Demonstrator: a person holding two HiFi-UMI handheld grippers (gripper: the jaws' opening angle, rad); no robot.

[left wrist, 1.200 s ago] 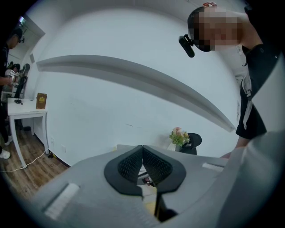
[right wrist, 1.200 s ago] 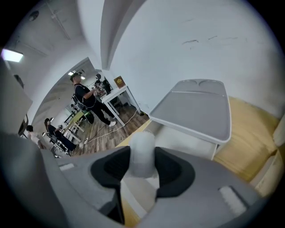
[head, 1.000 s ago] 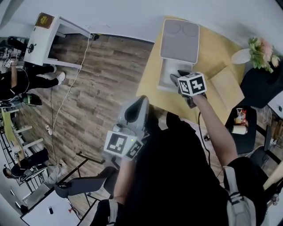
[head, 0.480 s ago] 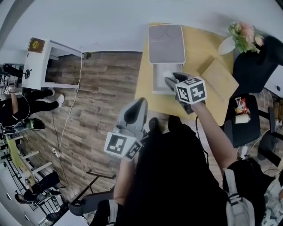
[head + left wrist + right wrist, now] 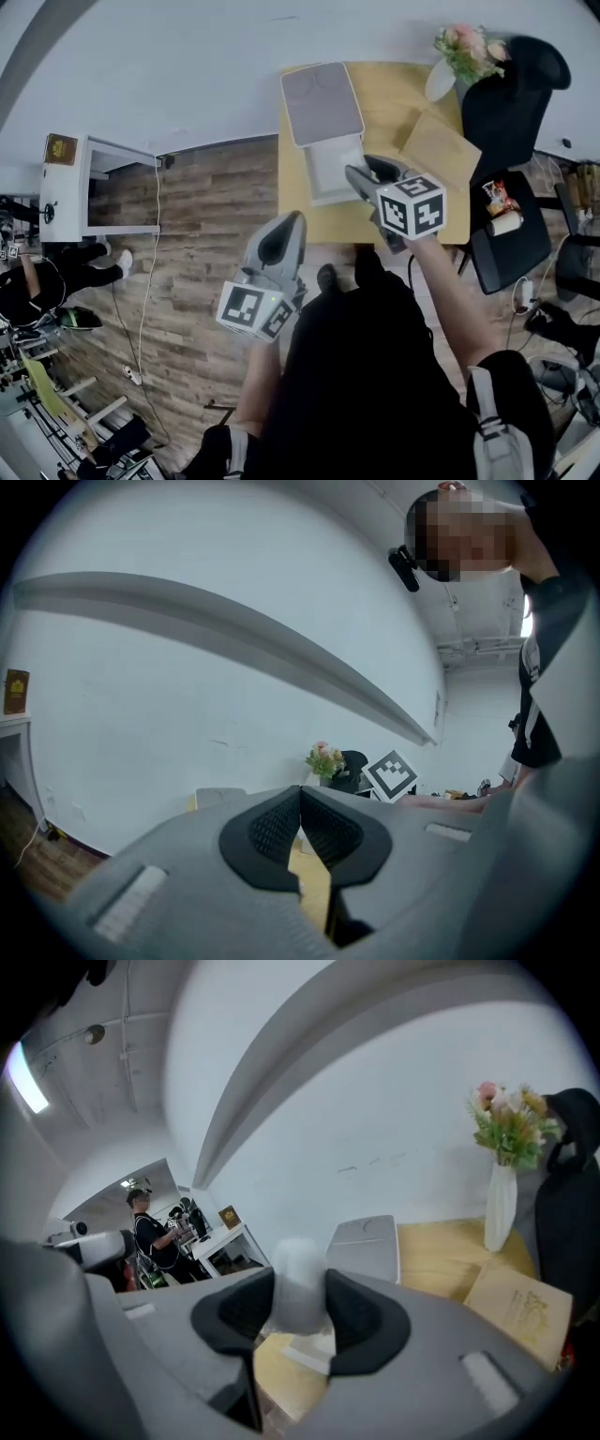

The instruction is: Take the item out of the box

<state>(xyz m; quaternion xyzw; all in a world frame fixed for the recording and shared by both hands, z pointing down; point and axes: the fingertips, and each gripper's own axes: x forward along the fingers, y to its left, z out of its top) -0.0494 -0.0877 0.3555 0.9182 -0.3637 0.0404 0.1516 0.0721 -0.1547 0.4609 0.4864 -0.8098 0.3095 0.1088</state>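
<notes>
The white box (image 5: 330, 171) lies open on the yellow table (image 5: 394, 103), with its grey lid (image 5: 319, 91) flipped back behind it. My right gripper (image 5: 368, 174) hangs above the box's near right corner. In the right gripper view its pads are shut on a white, plastic-wrapped item (image 5: 298, 1283), and the box (image 5: 309, 1349) and its lid (image 5: 366, 1246) show below and beyond the right gripper (image 5: 298, 1314). My left gripper (image 5: 284, 228) stays off the table's near left edge, over the wooden floor. Seen in its own view, the left gripper (image 5: 300, 803) has its pads touching and holds nothing.
A flat brown card piece (image 5: 439, 150) lies right of the box. A white vase of flowers (image 5: 455, 52) stands at the table's far right corner. A black chair (image 5: 511, 103) and a black seat with snacks (image 5: 499, 211) are to the right. A white side table (image 5: 89, 187) stands left.
My right gripper has risen out of the box with the white item between its jaws. The head view has swung, so the table sits further up. The left gripper has hardly moved.
</notes>
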